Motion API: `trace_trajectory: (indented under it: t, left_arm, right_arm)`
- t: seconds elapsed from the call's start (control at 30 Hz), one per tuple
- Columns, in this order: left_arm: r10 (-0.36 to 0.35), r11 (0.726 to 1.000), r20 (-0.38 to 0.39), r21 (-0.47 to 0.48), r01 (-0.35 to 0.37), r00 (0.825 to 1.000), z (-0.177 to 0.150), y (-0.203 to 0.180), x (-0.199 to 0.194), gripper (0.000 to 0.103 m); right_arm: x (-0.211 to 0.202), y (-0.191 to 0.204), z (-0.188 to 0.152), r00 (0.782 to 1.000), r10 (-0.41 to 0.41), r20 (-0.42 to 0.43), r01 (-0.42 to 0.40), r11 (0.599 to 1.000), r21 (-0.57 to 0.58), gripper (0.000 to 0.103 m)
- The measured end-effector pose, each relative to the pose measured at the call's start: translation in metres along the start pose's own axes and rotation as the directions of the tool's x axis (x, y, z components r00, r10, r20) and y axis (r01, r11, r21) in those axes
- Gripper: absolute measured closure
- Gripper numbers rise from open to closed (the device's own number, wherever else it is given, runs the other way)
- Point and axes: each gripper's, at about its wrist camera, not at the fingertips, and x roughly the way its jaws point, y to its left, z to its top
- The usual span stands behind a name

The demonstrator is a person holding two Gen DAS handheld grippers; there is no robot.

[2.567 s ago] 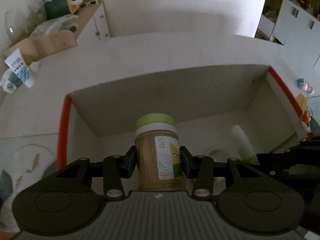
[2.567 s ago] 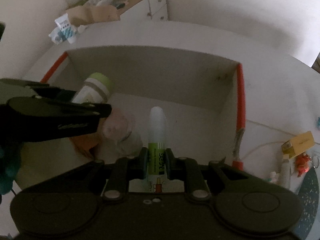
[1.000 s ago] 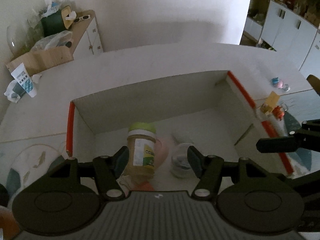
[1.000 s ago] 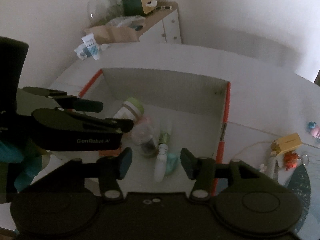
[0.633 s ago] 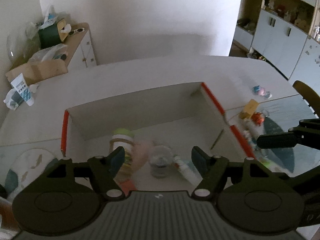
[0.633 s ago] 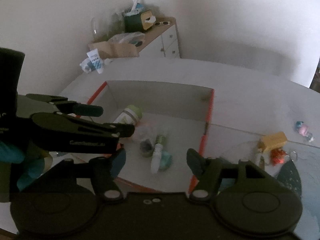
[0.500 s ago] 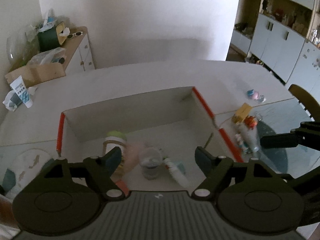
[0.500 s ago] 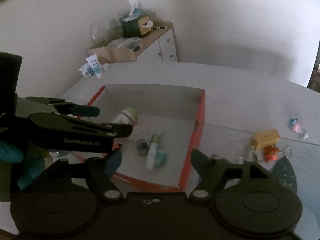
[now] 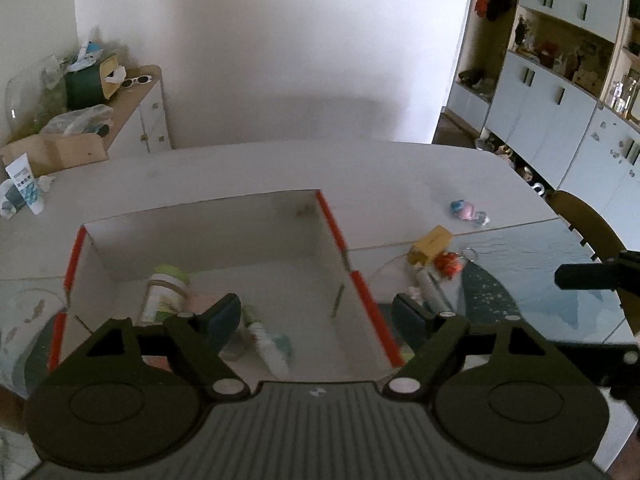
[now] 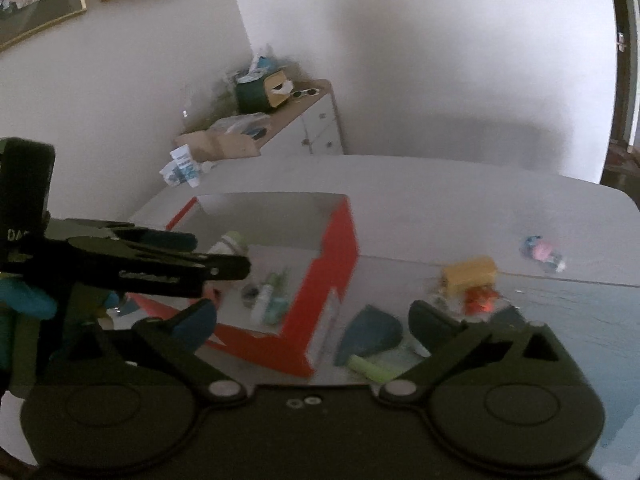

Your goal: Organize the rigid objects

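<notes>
A white cardboard box with red edges (image 9: pixel 334 228) stands on the table. Inside it are a green-lidded jar (image 9: pixel 165 290), a white tube (image 9: pixel 269 346) and a small clear cup, partly hidden. My left gripper (image 9: pixel 316 314) hangs open above the box's near side, with nothing between its pads. My right gripper (image 10: pixel 314 322) is over the table to the right of the box (image 10: pixel 334 268); its jaws are opening with nothing between them. The jar (image 10: pixel 229 243) and tube (image 10: pixel 262 306) also show in the right wrist view, which is blurred.
Loose things lie right of the box: a yellow box (image 9: pixel 433 241), a red toy (image 9: pixel 448 262), a pink and blue item (image 9: pixel 464 210), a green stick (image 10: pixel 370 368) and a dark teal mat (image 10: pixel 372 334). A cluttered cabinet (image 9: pixel 136 92) stands against the far wall.
Both grippers let go of the jar and the tube inside the box, opened wide and drew back and up. The view has swung right, toward the loose things on the table.
</notes>
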Motion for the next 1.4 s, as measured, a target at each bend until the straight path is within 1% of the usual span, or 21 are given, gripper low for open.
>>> trace_trajectory:
  t: [0.17, 0.4, 0.63, 0.87, 1.0, 1.17, 1.3, 1.4]
  left_arm:
    - [-0.01, 1.0, 0.0, 0.013, 0.01, 1.0, -0.004, -0.027, 0.004, 0.02]
    - [-0.025, 0.999, 0.001, 0.034, 0.025, 1.0, -0.014, -0.069, 0.017, 0.02]
    - [-0.046, 0.997, -0.028, 0.058, 0.047, 0.999, -0.029, -0.112, 0.041, 0.02]
    - [-0.03, 0.998, -0.047, 0.059, 0.033, 0.998, -0.054, -0.142, 0.068, 0.02]
    - [0.001, 0.999, -0.066, 0.044, 0.002, 0.998, -0.067, -0.148, 0.086, 0.02]
    - [0.044, 0.999, -0.073, 0.008, -0.043, 0.996, -0.076, -0.145, 0.108, 0.02]
    - [0.128, 0.992, -0.051, 0.009, -0.127, 0.99, -0.083, -0.146, 0.12, 0.02]
    - [0.151, 0.989, -0.064, 0.003, -0.151, 0.986, -0.085, -0.143, 0.129, 0.02]
  right_arm:
    - [-0.019, -0.038, -0.01, 0.999, -0.041, 0.007, 0.04, 0.999, 0.034, 0.0]
    - [-0.035, -0.091, -0.026, 0.996, -0.091, -0.011, 0.092, 0.993, 0.079, 0.0]
    - [-0.037, -0.127, -0.033, 0.994, -0.104, -0.035, 0.106, 0.991, 0.087, 0.0]
    - [-0.029, -0.155, -0.039, 0.993, -0.09, -0.079, 0.096, 0.993, 0.073, 0.0]
    - [-0.021, -0.17, -0.039, 0.991, -0.08, -0.104, 0.088, 0.994, 0.068, 0.0]
    - [-0.007, -0.186, -0.036, 0.988, -0.071, -0.136, 0.08, 0.995, 0.06, 0.0]
    - [0.005, -0.196, -0.032, 0.986, -0.062, -0.153, 0.072, 0.996, 0.06, 0.0]
    - [0.014, -0.202, -0.029, 0.985, -0.053, -0.161, 0.063, 0.996, 0.061, 0.0]
